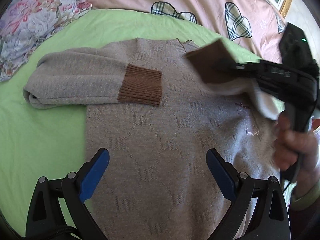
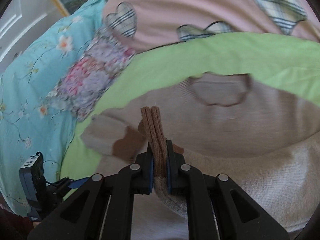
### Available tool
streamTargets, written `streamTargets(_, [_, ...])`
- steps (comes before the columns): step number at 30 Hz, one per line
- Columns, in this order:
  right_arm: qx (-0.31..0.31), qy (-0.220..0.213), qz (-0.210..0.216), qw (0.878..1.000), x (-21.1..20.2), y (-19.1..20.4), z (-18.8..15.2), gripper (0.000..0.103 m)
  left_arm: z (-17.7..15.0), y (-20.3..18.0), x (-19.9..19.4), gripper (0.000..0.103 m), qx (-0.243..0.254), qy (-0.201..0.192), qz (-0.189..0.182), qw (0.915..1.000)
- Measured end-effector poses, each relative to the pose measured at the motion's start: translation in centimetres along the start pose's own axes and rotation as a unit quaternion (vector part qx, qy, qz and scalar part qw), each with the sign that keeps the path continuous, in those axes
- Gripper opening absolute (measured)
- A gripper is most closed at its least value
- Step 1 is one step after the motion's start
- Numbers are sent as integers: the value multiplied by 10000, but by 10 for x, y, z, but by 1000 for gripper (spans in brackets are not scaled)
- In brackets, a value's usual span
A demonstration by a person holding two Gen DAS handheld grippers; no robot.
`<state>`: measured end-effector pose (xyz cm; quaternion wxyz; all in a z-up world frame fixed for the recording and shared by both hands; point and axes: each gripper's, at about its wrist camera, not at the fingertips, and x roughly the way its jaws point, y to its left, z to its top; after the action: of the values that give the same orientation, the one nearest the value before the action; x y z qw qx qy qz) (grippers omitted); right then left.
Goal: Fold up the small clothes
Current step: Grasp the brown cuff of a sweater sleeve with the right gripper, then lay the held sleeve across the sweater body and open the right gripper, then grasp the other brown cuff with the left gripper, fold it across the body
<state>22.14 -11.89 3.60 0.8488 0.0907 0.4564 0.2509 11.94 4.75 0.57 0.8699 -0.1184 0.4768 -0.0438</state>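
The beige knitted sweater with woven lettering and brown ribbed cuffs [image 1: 160, 120] lies flat on the light green bed sheet [image 1: 40, 130], collar toward the pink quilt with plaid hearts [image 1: 200, 4]. Its left sleeve [image 1: 80, 84] is already folded across the chest, brown cuff [image 1: 140, 87] resting on the body panel, which narrows the garment on that side. The right gripper [image 2: 160, 160] is clamped on the other brown ribbed cuff [image 2: 154, 132]; the doubled cuff stands upright between the blue pads [image 2: 169, 168], with the beige sleeve fabric trailing down below the jaws. Judged from the left wrist view, this cuff [image 1: 210, 64] is held above the sweater's upper right area so that the sleeve can be carried inward to mirror the first fold. In that view the right gripper's black body extends roughly level from the right edge, grasped by the right hand [image 1: 294, 144], with the lifted sleeve hanging beneath it. The left gripper [image 1: 158, 168] hovers over the lower body panel with its blue-padded fingers [image 1: 94, 178] wide apart and nothing between them; whether the tips touch the knit cannot be determined. A floral patterned cover [image 1: 36, 20] lies beyond the sheet.
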Motion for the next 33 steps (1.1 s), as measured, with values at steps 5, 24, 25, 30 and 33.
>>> streamTargets(5, [-93, 305, 205, 9993, 46, 23, -16, 12, 5, 10, 4, 98, -193, 59, -541, 9983])
streamTargets(24, [1350, -1139, -546, 9828, -104, -52, -58, 67, 60, -5, 80, 10, -238, 89, -1084, 9938])
streamTargets(25, [1432, -1203, -710, 9798, -114, -60, -61, 67, 60, -7, 74, 8, -125, -31, -989, 9950])
streamTargets(30, [1711, -1331, -1496, 9647, -153, -102, -66, 67, 72, 10, 34, 7, 181, -733, -241, 9969])
streamTargets(33, [1844, -1290, -1842, 9568, -161, -128, -62, 67, 74, 23, 50, 7, 128, -391, -279, 9988])
